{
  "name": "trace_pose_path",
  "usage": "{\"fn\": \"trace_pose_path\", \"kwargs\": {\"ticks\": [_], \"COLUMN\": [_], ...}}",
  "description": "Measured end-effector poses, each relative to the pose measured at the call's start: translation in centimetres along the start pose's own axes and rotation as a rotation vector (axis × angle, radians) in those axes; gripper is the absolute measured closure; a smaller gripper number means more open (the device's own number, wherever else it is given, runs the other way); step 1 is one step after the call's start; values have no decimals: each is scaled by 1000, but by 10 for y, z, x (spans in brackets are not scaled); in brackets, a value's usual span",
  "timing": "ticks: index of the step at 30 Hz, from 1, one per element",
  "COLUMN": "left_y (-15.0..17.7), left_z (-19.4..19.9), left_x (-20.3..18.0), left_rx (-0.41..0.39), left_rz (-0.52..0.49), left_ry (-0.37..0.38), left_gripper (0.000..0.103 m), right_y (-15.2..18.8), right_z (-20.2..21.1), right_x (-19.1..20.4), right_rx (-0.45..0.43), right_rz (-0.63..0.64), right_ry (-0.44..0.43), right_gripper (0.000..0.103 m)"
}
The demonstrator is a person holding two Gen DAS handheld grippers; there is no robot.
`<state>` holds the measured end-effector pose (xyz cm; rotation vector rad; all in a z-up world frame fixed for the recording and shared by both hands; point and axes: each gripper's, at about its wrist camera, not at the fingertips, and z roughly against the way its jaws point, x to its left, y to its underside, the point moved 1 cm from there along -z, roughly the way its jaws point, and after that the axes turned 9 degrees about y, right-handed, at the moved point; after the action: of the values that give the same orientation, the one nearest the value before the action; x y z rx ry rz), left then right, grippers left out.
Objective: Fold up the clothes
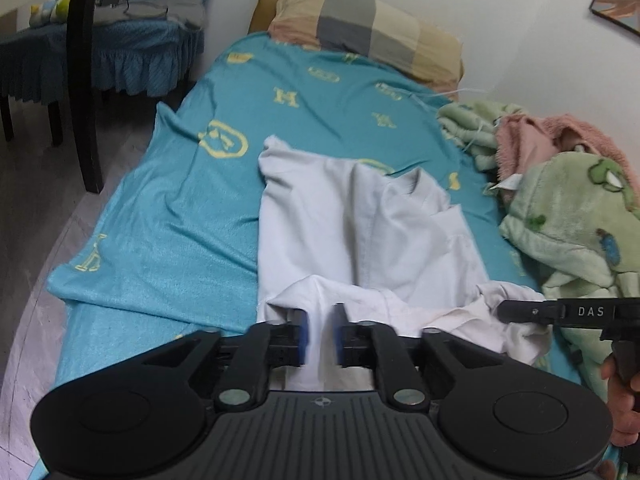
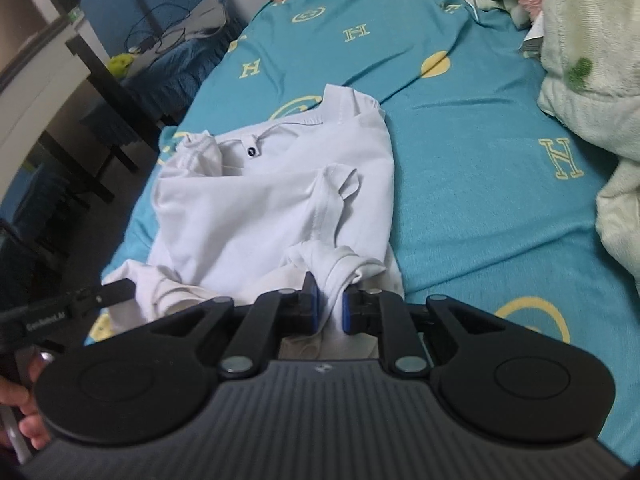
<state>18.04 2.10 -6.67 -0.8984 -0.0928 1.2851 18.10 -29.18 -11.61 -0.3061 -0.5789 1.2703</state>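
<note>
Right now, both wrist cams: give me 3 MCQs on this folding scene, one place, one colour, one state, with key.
1. Where does the white shirt lie?
A. On the teal bedsheet
B. On the chair
C. On the floor

2. What colour are the printed marks on the bedsheet?
A. Red
B. Yellow
C. Black

3. What are the two grippers doing?
A. Both open, clear of the cloth
B. Only the left grips cloth
C. Each has shirt fabric pinched between its pads

Key: 1 A, the shirt is spread on the teal sheet, beside the green blanket. 2 B, the letters and rings on the sheet are yellow. 3 C, white cloth runs between the blue pads of the left gripper and of the right gripper, both at the shirt's near edge.
</note>
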Motion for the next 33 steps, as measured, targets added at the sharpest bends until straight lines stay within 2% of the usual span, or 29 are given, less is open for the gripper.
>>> {"fn": "trace_pose_path", "kwargs": {"ticks": [1, 2, 3, 4, 5, 6, 8, 11, 15, 18, 23, 27, 29, 32, 33], "left_y": [2, 5, 7, 10, 12, 18, 35, 66, 102, 117, 138, 146, 145, 147, 147], "left_z": [9, 17, 26, 35, 43, 54, 75, 96, 97, 81, 49, 38, 36, 31, 30], "left_x": [-4, -9, -13, -18, -22, -25, -25, -19, -3, 7, 20, 29, 32, 36, 36], "left_rx": [-8, -17, -25, -34, -42, -52, -66, -54, -4, 49, 154, 118, 79, 44, 32], "left_rz": [0, -1, -1, -2, -2, 16, 96, 244, 465, 568, 699, 779, 815, 848, 858], "left_ry": [-1, -3, -4, -6, -7, 1, 37, 102, 206, 236, 241, 250, 261, 259, 261], "left_gripper": [66, 59, 56, 49, 40, 36, 23, 21, 21, 21, 21, 23, 29, 33, 35], "right_y": [2, 4, 8, 11, 15, 20, 32, 58, 100, 124, 153, 161, 163, 165, 165], "right_z": [7, 16, 26, 37, 49, 61, 83, 105, 115, 107, 71, 56, 50, 47, 47], "right_x": [0, -1, -1, -1, 0, 0, -4, -13, -17, -15, -13, -12, -13, -19, -22], "right_rx": [-1, -12, -32, -52, -72, -94, -138, -147, -83, 1, 213, 238, 226, 182, 166], "right_rz": [-16, -34, -50, -60, -60, -60, -98, -180, -285, -364, -542, -616, -651, -700, -714], "right_ry": [-14, -28, -38, -45, -48, -52, -57, -105, -171, -230, -333, -322, -285, -214, -205], "right_gripper": [63, 54, 37, 31, 32, 33, 32, 31, 31, 31, 31, 32, 32, 35, 39]}}
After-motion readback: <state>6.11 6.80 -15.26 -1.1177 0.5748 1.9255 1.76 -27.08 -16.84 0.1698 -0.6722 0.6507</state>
